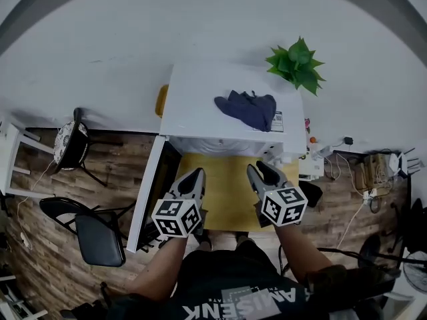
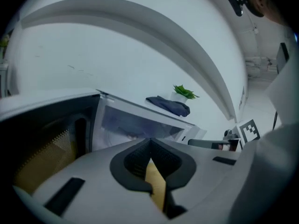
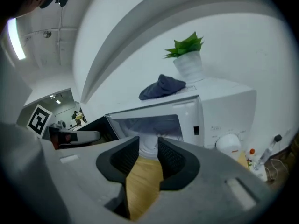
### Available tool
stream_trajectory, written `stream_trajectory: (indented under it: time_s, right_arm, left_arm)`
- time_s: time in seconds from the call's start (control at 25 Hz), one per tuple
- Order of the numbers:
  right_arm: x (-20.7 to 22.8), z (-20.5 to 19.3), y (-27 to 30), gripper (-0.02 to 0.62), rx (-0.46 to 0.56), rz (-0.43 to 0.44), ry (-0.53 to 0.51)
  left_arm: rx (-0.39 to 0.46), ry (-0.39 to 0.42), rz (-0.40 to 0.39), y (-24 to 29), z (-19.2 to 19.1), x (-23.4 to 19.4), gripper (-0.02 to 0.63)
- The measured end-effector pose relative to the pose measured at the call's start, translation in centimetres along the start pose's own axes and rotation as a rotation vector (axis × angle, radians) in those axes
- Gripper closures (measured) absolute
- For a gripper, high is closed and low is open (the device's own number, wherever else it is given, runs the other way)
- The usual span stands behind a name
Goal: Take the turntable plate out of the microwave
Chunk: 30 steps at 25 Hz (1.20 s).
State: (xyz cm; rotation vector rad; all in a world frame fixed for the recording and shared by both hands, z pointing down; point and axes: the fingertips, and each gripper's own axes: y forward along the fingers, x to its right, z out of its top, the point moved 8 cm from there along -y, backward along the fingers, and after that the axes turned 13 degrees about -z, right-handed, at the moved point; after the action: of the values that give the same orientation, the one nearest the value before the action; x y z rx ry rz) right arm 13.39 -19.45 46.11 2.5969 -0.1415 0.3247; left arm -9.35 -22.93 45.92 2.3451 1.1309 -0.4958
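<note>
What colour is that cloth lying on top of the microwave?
The cloth is dark navy blue. It shows best in the head view.

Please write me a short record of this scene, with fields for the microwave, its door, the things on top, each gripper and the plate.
microwave: white microwave, standing on a yellow table
door: door open, swung to the left in the head view
on top: dark blue cloth; green plant by the back right corner
left gripper: left gripper shut, empty, in front of the opening
right gripper: right gripper open, nothing between the jaws
turntable plate: not clearly seen inside
</note>
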Motion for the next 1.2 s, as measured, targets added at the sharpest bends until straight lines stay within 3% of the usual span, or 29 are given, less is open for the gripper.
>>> stream_trajectory:
  time_s: [0.16,0.24,0.36,0.44,0.64,0.72,0.96,1.2]
  right_arm:
    - [0.9,-2.0,2.6,0.431,-0.060,0.031,0.088]
    - [1.6,-2.9,3.7,0.423,-0.080,0.041,0.131]
    - [2.4,-4.2,5.5,0.413,-0.113,0.056,0.221]
    - [3.1,-5.2,6.6,0.406,-0.151,0.051,0.276]
    - [4.0,-7.7,8.9,0.382,-0.239,0.061,0.454]
    - [4.1,-8.5,9.6,0.337,-0.263,0.049,0.525]
    - [4.1,-9.7,11.9,0.302,-0.265,0.030,0.669]
    - [3.2,-10.0,14.0,0.301,-0.263,0.051,0.815]
  left_arm:
    - [0.002,-0.065,0.016,1.7,-1.9,-2.2,0.604]
    - [0.003,-0.058,0.043,2.4,-2.7,-3.2,0.604]
    - [0.011,-0.115,0.071,3.1,-3.8,-4.6,0.604]
    - [0.000,-0.160,0.079,3.8,-4.6,-5.5,0.537]
    - [0.023,-0.304,0.068,4.9,-6.2,-7.4,0.500]
    - [0.038,-0.352,0.054,5.6,-6.6,-8.0,0.466]
    - [0.043,-0.364,0.100,7.0,-6.9,-10.2,0.426]
    - [0.134,-0.546,0.054,9.3,-7.7,-11.8,0.407]
